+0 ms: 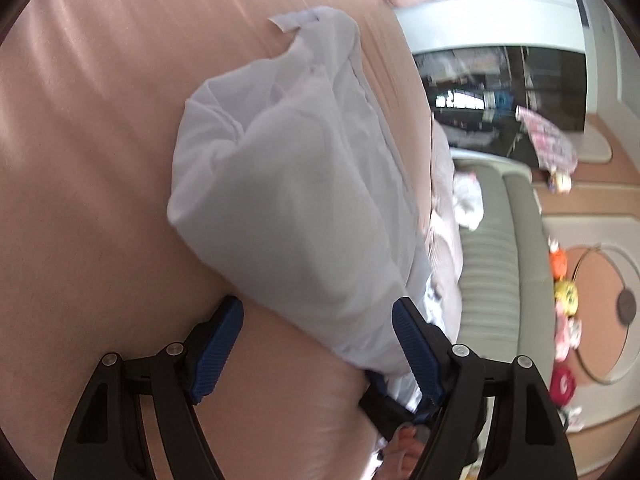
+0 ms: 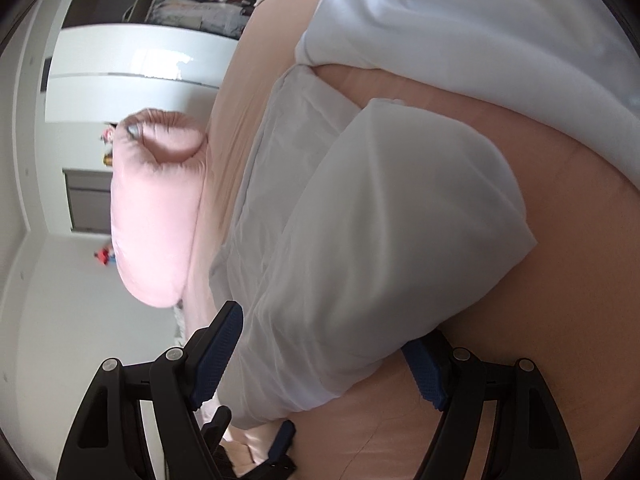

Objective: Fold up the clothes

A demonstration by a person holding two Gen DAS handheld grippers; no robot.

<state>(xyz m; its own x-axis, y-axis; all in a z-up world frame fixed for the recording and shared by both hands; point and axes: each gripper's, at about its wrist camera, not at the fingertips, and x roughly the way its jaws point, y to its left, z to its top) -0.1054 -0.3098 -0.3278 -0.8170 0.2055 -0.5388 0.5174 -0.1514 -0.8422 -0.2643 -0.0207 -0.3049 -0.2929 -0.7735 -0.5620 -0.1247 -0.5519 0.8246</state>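
Left wrist view: left hand-held gripper, black with blue ribbed pads, jaws spread wide; the thin white fabric garment runs from frame centre down to the right pad, the left pad clear of it. It lies bunched on the peach-pink bed sheet. Grey ribbed bench at right.

Right wrist view: right hand-held gripper also spread wide, the garment lying between both pads; whether they press it I cannot tell. Pink pillow at left, pale blue cloth upper right.

Soft daylight, motion blur, fisheye warp.
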